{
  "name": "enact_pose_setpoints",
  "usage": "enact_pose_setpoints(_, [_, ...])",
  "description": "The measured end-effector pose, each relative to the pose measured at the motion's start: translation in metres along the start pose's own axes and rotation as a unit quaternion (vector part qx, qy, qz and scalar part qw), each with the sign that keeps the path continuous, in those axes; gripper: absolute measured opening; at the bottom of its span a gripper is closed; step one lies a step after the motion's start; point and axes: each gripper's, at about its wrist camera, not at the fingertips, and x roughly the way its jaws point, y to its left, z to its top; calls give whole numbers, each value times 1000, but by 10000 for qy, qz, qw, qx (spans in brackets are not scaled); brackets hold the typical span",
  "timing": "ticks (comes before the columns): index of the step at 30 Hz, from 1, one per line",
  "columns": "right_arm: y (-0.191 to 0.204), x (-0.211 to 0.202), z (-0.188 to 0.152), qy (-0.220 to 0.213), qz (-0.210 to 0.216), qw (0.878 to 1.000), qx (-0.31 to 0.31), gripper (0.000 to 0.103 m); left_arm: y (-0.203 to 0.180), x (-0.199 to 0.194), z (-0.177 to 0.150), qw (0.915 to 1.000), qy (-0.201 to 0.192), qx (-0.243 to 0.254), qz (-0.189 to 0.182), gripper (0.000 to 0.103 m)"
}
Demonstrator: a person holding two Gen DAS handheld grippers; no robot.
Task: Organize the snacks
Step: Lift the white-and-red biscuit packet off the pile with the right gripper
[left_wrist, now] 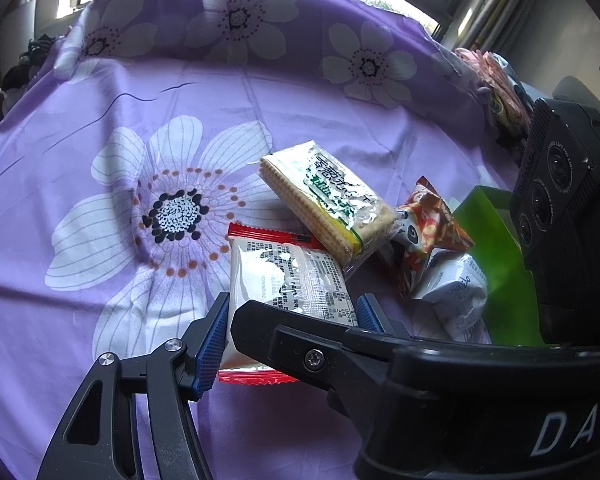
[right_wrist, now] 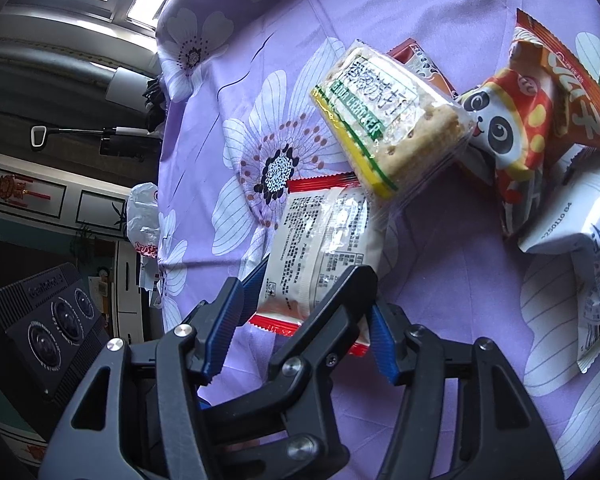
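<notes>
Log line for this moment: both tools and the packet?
left tool: shut on white packet | right tool: straddles same packet, grip unclear | cracker pack: rests on packet's far end

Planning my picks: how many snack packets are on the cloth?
4: red-edged white packet nearest, cracker packet overlapping it, panda packet beside that, plain white packet rightmost. Others may be hidden.

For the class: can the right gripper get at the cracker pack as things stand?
Probably not directly: the left gripper and the red-edged white packet lie between the right gripper and the cracker pack.
</notes>
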Motion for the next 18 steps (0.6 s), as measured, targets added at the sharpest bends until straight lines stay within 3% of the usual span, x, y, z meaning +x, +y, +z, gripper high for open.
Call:
enact_pose_setpoints(9, [5,-7,-2,-108,17,9999,-71,61,-5,-8,1,9998,-187,25,-27,63])
enact_pose_setpoints(18, [23,-45,-6,-575,244,9971,-440,63,-28,-45,9,9958,-878,252,-114,63])
